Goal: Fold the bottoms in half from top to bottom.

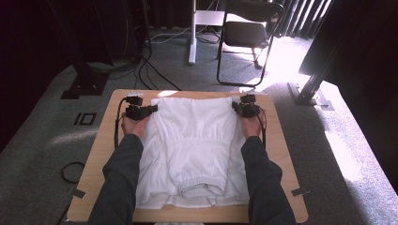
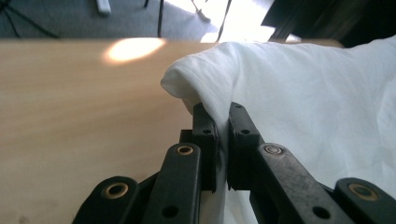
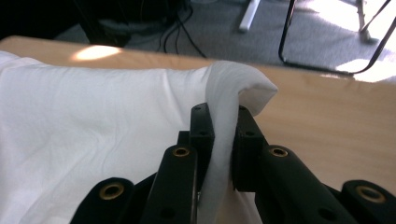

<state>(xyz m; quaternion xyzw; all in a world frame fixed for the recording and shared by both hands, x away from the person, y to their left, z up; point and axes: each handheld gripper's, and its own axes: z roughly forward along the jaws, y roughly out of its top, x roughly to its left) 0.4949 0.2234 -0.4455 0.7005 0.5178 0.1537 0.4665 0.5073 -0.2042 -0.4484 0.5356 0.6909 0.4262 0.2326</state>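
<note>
table (image 1: 286,154) near edge under sleeves (image 1: 123,187), chair (image 1: 248,33) top cut off

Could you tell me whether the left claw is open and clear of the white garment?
No, the left claw is shut on a fold of the white garment.

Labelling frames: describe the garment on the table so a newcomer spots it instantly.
On the light wooden table lies a white fabric garment, spread flat, elastic waistband nearest the person. It is the only cloth there, its two far corners pinched by the left claw and right claw.
</note>
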